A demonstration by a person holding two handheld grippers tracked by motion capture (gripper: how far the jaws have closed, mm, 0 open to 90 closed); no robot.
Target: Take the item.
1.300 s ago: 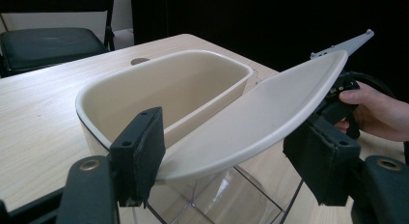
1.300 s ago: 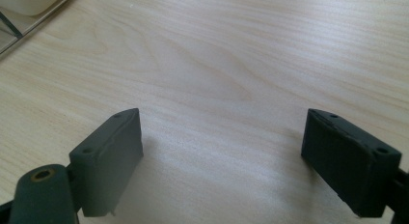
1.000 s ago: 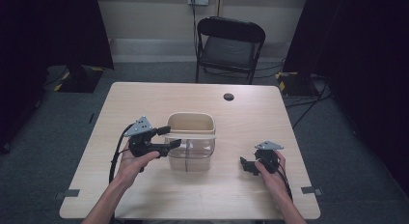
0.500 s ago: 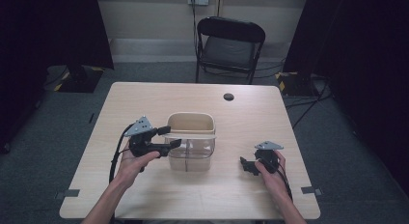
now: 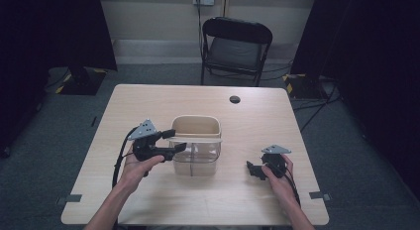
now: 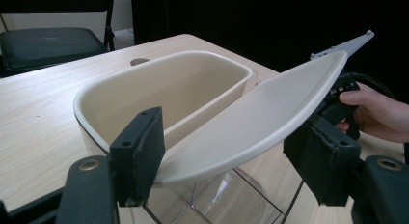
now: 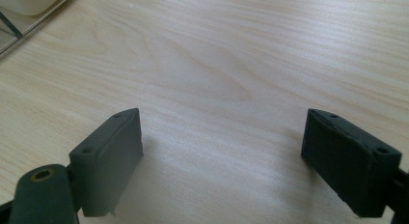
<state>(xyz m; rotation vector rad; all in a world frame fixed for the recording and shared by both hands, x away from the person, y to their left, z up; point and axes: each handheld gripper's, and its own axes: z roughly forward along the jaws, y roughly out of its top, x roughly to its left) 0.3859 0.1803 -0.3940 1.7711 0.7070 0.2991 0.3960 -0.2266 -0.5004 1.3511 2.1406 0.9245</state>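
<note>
A clear plastic box (image 5: 195, 158) with a cream inner basket (image 5: 195, 127) stands at the middle of the table (image 5: 148, 98). A flat cream handle (image 6: 260, 118) arches across the basket (image 6: 159, 89). My left gripper (image 5: 176, 140) is at the box's left side, open, its jaws to either side of that handle's near end in the left gripper view (image 6: 231, 161). My right gripper (image 5: 252, 170) rests low on the table to the right of the box, open, with bare wood between its jaws (image 7: 236, 151). The left gripper view also shows the right hand (image 6: 376, 113) beyond the handle.
A small round black hole (image 5: 235, 99) sits in the table top towards its far edge. A black folding chair (image 5: 236, 44) stands behind the table. Black cables trail from both grippers down towards the near edge.
</note>
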